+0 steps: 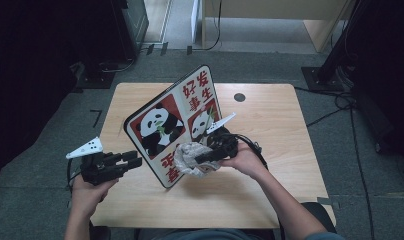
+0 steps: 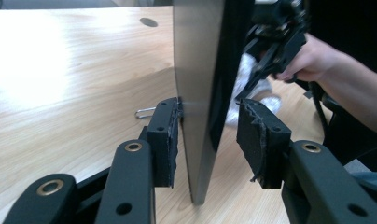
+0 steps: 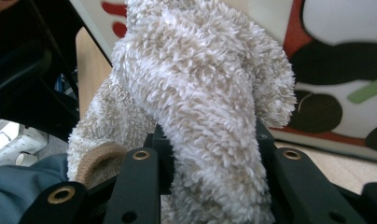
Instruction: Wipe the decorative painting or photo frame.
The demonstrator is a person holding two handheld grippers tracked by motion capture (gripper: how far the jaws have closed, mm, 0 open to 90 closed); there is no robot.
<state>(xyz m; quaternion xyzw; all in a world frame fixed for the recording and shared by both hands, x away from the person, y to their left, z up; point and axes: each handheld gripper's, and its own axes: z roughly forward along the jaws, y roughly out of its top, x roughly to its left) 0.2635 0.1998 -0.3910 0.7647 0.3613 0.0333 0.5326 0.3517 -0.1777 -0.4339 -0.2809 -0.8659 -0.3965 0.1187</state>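
My left gripper (image 1: 134, 163), at about eight o'clock on the table (image 1: 270, 185), stands half open astride the near edge of the board (image 1: 175, 125), a panda-printed panel propped on its bottom edge; in the left gripper view one pad (image 2: 170, 135) touches the grey back of the board (image 2: 196, 93) while the other pad (image 2: 256, 140) stands clear of the printed side, so nothing is clamped there. Just past it, near six o'clock of the board's face, my right gripper (image 1: 206, 158) is closed tight on a fluffy pale cloth (image 1: 190, 157), which bunches up between the jaws in the right gripper view and rises toward the picture side of the board (image 3: 336, 70). The work in hand looks to me like wiping the printed face with that cloth (image 3: 200, 93). To do it well I judge the board needs steadying first: it leans on one edge and could tip or slide if the cloth pushes against it unheld, so the left jaws should close on the edge before any stroke. The cloth should meet the face flat, with light pressure, working from the bottom corner up toward twelve o'clock, keeping the hard jaws off the print. Beyond the board, a dark round hole (image 1: 239, 97) marks the table at one o'clock.
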